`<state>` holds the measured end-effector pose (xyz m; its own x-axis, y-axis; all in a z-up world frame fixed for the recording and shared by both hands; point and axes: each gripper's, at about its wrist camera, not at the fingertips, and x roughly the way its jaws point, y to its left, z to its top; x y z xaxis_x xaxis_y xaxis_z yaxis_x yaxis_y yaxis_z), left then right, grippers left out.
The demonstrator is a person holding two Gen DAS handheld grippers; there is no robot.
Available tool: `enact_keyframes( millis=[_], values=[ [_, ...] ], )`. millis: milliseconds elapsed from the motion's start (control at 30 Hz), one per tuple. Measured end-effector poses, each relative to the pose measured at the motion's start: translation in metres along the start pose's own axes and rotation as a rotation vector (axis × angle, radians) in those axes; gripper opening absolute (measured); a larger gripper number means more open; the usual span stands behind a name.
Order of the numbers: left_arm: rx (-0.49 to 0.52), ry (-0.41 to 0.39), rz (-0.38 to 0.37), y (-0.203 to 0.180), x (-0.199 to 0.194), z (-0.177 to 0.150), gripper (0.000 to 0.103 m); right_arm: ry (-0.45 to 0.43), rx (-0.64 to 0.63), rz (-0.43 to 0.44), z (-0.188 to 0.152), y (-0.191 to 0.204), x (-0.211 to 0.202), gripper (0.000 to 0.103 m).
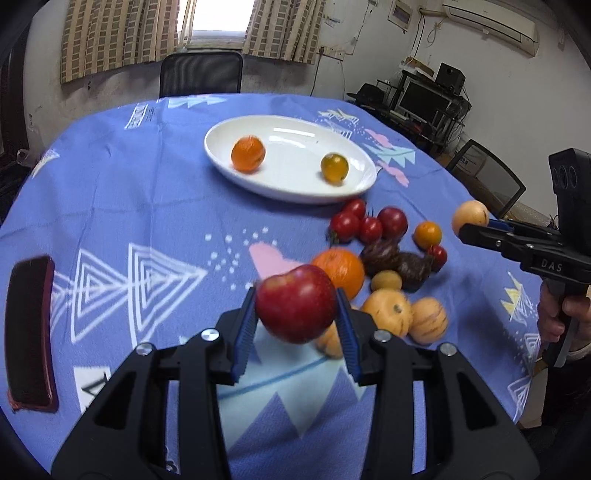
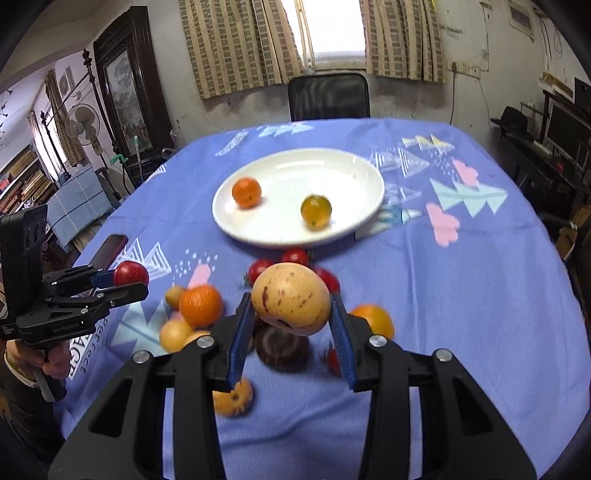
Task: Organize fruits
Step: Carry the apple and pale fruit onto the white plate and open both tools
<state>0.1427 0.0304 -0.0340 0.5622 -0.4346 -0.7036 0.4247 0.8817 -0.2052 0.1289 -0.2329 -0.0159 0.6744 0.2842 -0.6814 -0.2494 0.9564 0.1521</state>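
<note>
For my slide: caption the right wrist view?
Right tool holds a speckled fruit above the pile, plate ahead.

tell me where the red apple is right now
The red apple is clamped in the left hand-held gripper, held above the blue tablecloth just in front of the large orange, short of the white plate.

Daylight floods through a blown-out window (image 1: 218,14) – fisheye edges bend and darken, while the held apple (image 1: 295,302) blurs with motion.
</note>
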Motion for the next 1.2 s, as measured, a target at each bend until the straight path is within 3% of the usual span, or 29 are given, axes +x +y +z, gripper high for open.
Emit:
enact_keyframes(
  millis=[300, 533, 733, 933, 1000, 1033, 1200],
  values=[
    [0.003, -0.034, 0.048, -0.008, 0.020, 0.072, 0.041, -0.029, 0.000, -0.032, 0.072, -0.020, 0.049, 0.041],
    [0.022, 0.010, 0.070, -0.021, 0.082, 0.134, 0.041, 0.111, 0.063, -0.051, 0.108, -0.054, 0.129, 0.041],
    [0.005, 0.118, 0.107, -0.015, 0.139, 0.148, 0.041, 0.175, 0.096, -0.051, 0.107, -0.065, 0.164, 0.041],
    [0.000, 0.174, 0.112, -0.009, 0.163, 0.145, 0.042, 0.153, 0.118, -0.039, 0.113, -0.069, 0.155, 0.046],
    [0.002, 0.162, 0.129, -0.009, 0.161, 0.146, 0.059, 0.140, 0.121, -0.033, 0.114, -0.070, 0.144, 0.047],
    [0.011, 0.139, 0.153, -0.010, 0.155, 0.146, 0.073, 0.124, 0.120, -0.027, 0.113, -0.069, 0.134, 0.050],
    [0.046, 0.023, 0.186, -0.020, 0.104, 0.147, 0.088, 0.036, 0.095, 0.007, 0.099, -0.058, 0.080, 0.063]
  ],
)
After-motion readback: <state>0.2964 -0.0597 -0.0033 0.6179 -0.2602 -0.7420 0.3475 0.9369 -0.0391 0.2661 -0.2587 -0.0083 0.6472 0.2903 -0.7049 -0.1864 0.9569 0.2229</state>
